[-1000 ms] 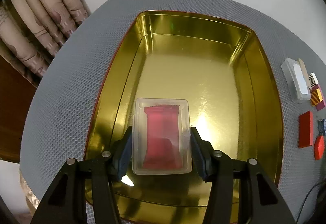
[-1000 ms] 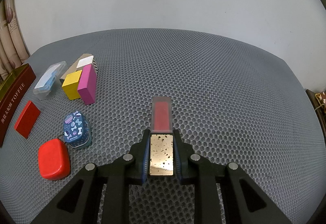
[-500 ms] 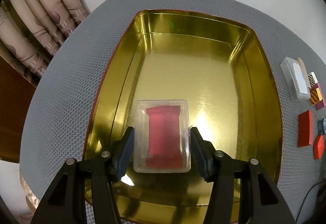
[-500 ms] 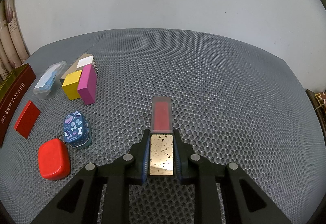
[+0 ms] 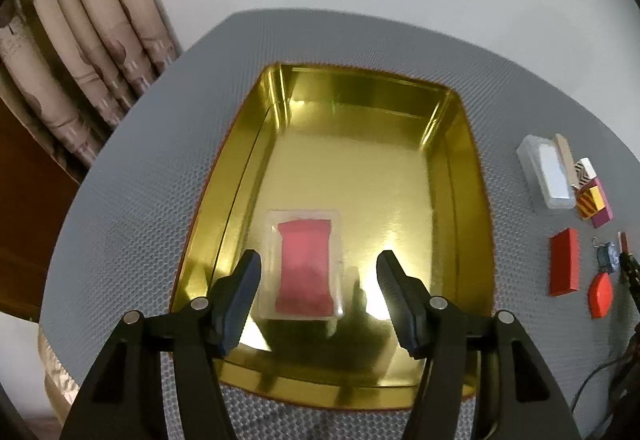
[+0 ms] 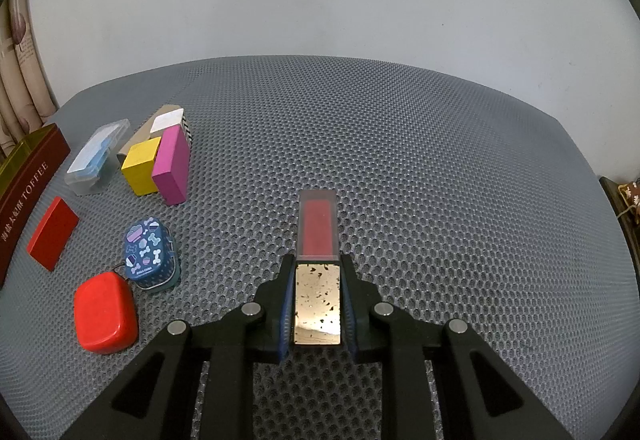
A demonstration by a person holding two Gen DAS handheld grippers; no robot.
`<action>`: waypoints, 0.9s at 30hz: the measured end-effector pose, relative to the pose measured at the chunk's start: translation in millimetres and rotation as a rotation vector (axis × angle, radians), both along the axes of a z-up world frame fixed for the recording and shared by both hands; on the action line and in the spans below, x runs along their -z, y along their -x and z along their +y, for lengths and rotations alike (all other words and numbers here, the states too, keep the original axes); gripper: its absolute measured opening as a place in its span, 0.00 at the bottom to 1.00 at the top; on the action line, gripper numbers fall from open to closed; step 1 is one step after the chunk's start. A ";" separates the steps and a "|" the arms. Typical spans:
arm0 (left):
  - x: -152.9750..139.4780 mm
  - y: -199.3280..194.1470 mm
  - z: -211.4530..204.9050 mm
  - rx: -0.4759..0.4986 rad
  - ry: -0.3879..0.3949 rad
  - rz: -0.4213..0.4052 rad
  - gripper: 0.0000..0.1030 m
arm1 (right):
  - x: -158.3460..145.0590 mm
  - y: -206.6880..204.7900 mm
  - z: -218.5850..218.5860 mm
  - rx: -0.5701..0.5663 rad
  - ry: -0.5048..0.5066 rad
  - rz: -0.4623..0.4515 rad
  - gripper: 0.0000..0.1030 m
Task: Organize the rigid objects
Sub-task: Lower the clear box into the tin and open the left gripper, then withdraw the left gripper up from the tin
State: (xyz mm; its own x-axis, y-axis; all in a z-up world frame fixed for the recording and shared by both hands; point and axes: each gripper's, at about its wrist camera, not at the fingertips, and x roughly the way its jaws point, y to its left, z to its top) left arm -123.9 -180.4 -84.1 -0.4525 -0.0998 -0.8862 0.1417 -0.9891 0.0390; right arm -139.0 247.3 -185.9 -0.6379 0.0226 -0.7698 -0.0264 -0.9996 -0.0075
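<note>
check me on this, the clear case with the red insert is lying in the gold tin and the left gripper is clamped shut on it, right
Not quite. The clear case does lie in the gold tin, but the left gripper is not clamped on it: its jaws are opening, with both pads clear of the case. The left wrist view shows this.

Both tongs (image 5: 318, 294) (image 6: 318, 302) look matte black, with blue pads (image 5: 244, 296) and silver pivot screws.

The gold tin (image 6: 24, 159) is cut off at the right wrist view's left edge. The left wrist view is blurred, and the blue case (image 5: 607, 258) there is too small to read.
</note>
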 end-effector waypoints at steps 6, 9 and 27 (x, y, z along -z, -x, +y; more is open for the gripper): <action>-7.5 -15.8 6.8 -0.029 -0.021 0.047 0.63 | -1.0 -1.9 -3.1 0.000 0.000 0.000 0.20; -10.4 -24.5 2.9 -0.074 -0.041 0.068 0.63 | -0.4 -4.1 -4.1 0.000 -0.004 0.001 0.20; -11.7 -43.0 -12.5 -0.173 -0.037 0.094 0.74 | -26.5 -31.1 -22.4 0.040 -0.035 -0.003 0.20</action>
